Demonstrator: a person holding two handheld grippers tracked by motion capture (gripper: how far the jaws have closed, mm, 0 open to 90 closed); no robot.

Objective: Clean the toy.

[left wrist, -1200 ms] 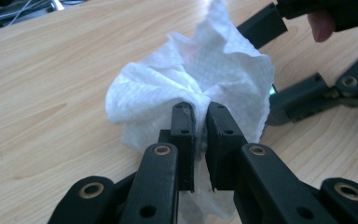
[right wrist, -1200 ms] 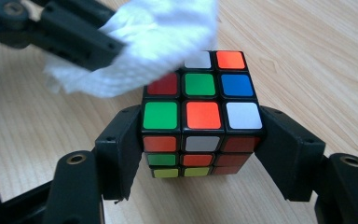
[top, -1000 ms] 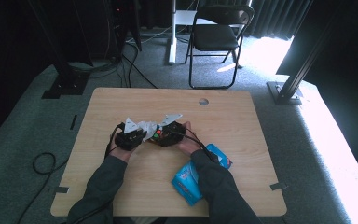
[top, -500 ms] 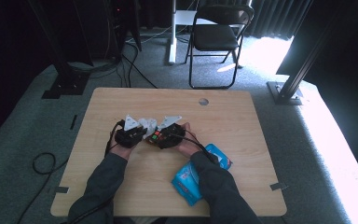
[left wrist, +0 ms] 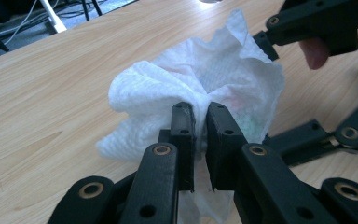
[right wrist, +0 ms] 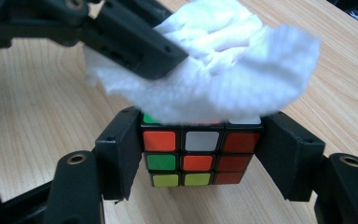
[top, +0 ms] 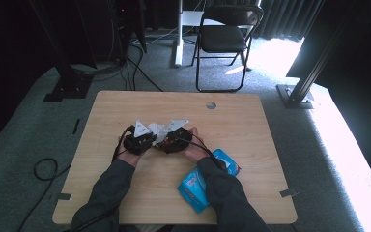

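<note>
A puzzle cube (right wrist: 193, 156) with orange, red, green, yellow and white squares sits clamped between the jaws of my right gripper (right wrist: 200, 154), low over the wooden table (top: 251, 121). A crumpled white wipe (right wrist: 214, 70) lies over the cube's top face. My left gripper (left wrist: 199, 135) is shut on a fold of that wipe (left wrist: 191, 88) and presses it against the cube. In the high view both grippers meet at the table's middle, left gripper (top: 141, 137) beside right gripper (top: 174, 137), with the wipe (top: 158, 129) between them.
A blue pack of wipes (top: 200, 186) lies on the table near the person's right forearm (top: 227, 188). A round hole (top: 211, 105) is near the table's far edge. A black folding chair (top: 224, 38) and cables stand on the floor beyond.
Both hands stay at the table's middle with almost no shift; the wipe remains between the two grippers.
</note>
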